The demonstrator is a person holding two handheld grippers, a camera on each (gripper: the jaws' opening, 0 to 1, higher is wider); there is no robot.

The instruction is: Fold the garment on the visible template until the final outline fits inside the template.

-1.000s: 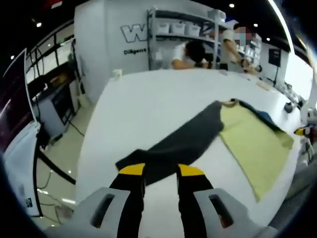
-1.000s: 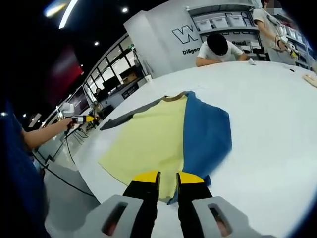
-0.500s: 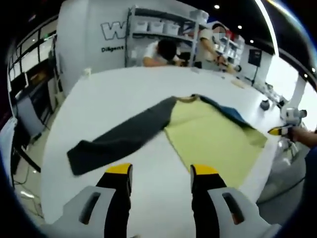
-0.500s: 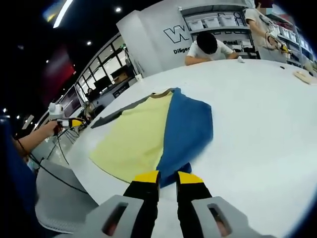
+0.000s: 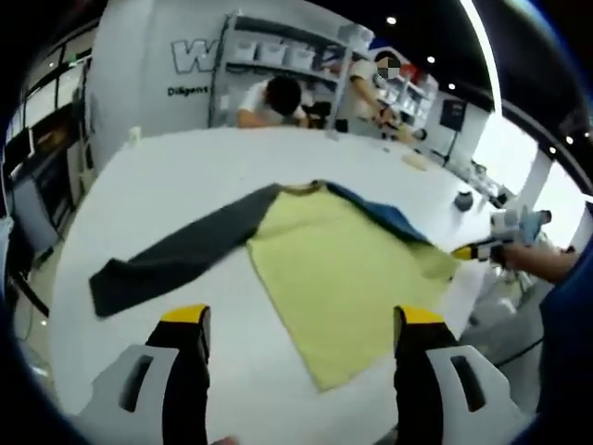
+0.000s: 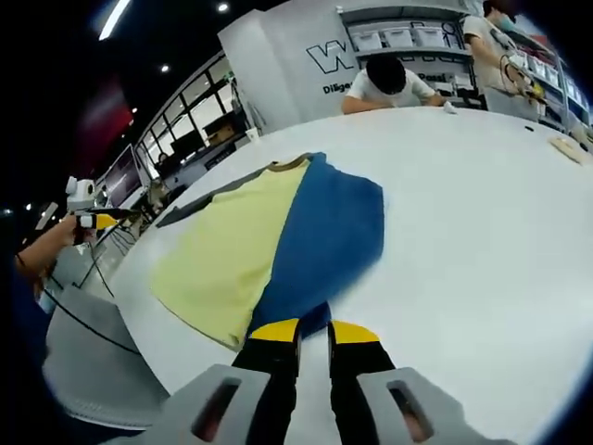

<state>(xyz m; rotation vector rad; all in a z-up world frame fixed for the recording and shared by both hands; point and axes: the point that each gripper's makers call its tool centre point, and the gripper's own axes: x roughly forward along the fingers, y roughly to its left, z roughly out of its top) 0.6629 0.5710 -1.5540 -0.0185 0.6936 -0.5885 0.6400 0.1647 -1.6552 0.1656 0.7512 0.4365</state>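
1. The garment (image 5: 343, 278) is a long-sleeved top that lies flat on the white table
2. Its middle part is pale yellow
3. One sleeve (image 5: 181, 260) is dark grey and stretches straight out to the side
4. The blue sleeve (image 6: 324, 246) is folded over the yellow part and covers one side of it

White wall (image 6: 278, 65) bears a large "W", smaller lettering beneath unreadable

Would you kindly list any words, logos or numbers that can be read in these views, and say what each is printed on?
"W": large outlined letter, cut off, on the white wall.
"Dil...": small line beneath the W, cut off and blurred.
Garment and table: no text visible.
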